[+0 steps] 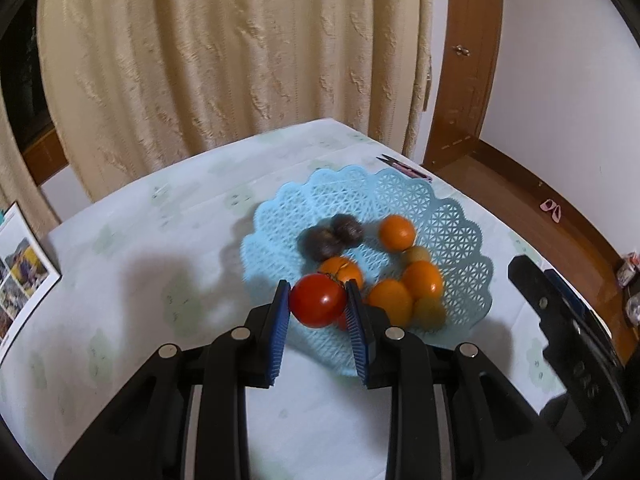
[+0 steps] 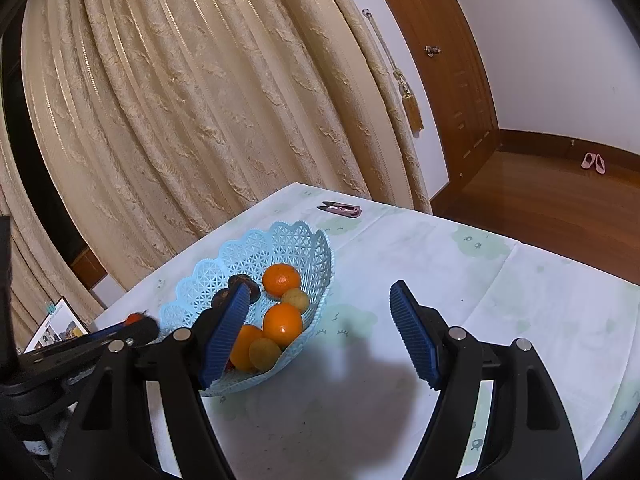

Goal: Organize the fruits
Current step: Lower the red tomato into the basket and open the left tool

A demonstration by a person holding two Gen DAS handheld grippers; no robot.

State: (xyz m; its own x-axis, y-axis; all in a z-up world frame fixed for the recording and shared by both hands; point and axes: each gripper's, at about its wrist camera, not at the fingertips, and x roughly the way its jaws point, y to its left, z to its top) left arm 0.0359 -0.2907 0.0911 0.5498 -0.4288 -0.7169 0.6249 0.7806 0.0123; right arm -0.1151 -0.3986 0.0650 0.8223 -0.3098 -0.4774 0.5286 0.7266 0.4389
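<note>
My left gripper is shut on a red tomato, held in the air over the near left rim of a light blue lattice basket. In the basket lie several oranges, two dark brown fruits and small yellow-green fruits. In the right wrist view my right gripper stands open with nothing between its fingers, just right of the basket. The left gripper with the tomato shows blurred at the basket's left side there.
The table carries a pale patterned cloth. Small pink-handled snips lie beyond the basket near the far edge. A photo booklet sits at the table's left edge. Cream curtains hang behind; wooden floor with pink slippers lies right.
</note>
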